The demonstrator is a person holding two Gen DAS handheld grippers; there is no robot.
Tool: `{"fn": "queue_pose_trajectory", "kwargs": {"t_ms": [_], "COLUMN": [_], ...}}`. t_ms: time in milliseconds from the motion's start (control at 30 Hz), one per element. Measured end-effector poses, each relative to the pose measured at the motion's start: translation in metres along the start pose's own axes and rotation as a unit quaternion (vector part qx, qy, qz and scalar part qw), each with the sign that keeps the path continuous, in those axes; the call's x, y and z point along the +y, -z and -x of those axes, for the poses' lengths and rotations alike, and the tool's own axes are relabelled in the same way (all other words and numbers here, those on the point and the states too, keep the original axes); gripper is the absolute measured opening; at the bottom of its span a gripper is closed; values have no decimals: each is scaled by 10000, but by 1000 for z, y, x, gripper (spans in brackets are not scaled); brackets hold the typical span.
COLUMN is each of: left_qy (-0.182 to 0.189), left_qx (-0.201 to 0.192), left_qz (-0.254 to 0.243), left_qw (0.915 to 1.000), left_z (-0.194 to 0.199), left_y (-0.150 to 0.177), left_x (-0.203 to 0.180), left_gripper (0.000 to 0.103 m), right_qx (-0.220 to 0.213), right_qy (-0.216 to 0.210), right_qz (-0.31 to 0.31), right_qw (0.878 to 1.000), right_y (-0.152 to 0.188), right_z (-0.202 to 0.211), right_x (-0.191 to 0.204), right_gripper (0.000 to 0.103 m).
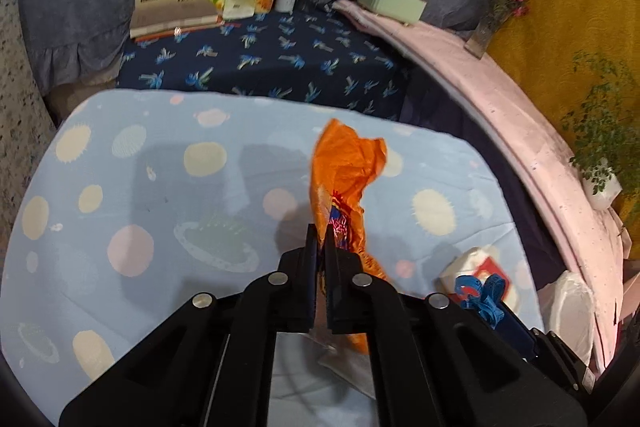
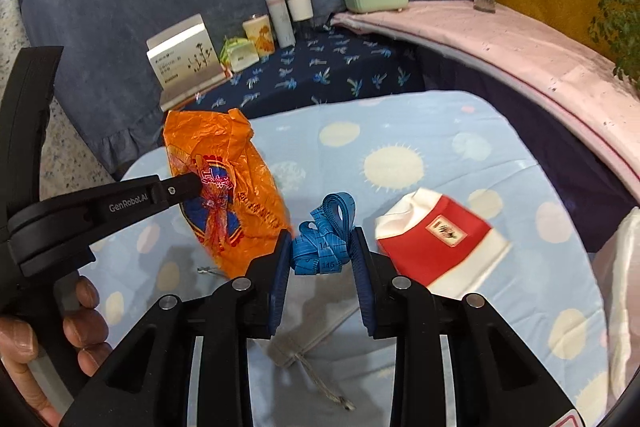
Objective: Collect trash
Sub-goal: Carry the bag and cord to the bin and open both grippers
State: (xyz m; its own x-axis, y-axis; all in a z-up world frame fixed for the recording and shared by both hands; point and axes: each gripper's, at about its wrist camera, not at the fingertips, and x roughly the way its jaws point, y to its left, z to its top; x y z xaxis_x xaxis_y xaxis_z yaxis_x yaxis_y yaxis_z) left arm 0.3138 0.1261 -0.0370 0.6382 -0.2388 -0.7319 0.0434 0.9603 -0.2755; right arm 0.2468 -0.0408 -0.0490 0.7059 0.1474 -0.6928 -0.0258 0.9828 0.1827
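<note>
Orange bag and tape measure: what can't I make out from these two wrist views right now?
- Orange bag: mouth and contents unseen in either view; the left gripper covers its pinched part.
- Blue tape measure: right gripper pads hide its sides.
- Red-and-white carton: label blurred, unreadable.
- White bag: cut by the frame edge.

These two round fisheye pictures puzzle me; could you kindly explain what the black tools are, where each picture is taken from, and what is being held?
They are hand-held two-finger grippers, one per hand, each carrying a camera that looks along its fingers. In the left wrist view, the left gripper is shut on an orange plastic bag. In the right wrist view, the right gripper clamps a bunched blue measuring tape. Beside it on the spotted blue cloth lies a red and white carton. Boxes and jars stand at the back.
</note>
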Motion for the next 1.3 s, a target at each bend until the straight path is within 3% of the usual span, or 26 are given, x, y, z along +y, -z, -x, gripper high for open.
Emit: {"fn": "queue_pose_trajectory", "kwargs": {"t_ms": [267, 567, 933, 1300], "left_qy": [235, 704, 1336, 1651], "left_qx": [-360, -513, -340, -54], "left_qz": [-278, -763, -1520, -2111], "left_qw": [9987, 9933, 9787, 9634], "left_z": [53, 93, 105, 99], "left_y": [-4, 13, 52, 95], "left_x": [-52, -130, -229, -305], "left_gripper": [2, 2, 2, 2], "right_qx": [-520, -967, -1257, -1345], "right_qy": [124, 398, 959, 1343], "right_qz": [-210, -500, -1154, -1677], "right_qw": [9983, 9933, 9807, 9673], "right_y": [-9, -3, 27, 57], "right_z": [69, 139, 196, 225], "right_x": [-30, -82, -171, -239], "right_gripper": [29, 29, 29, 29]}}
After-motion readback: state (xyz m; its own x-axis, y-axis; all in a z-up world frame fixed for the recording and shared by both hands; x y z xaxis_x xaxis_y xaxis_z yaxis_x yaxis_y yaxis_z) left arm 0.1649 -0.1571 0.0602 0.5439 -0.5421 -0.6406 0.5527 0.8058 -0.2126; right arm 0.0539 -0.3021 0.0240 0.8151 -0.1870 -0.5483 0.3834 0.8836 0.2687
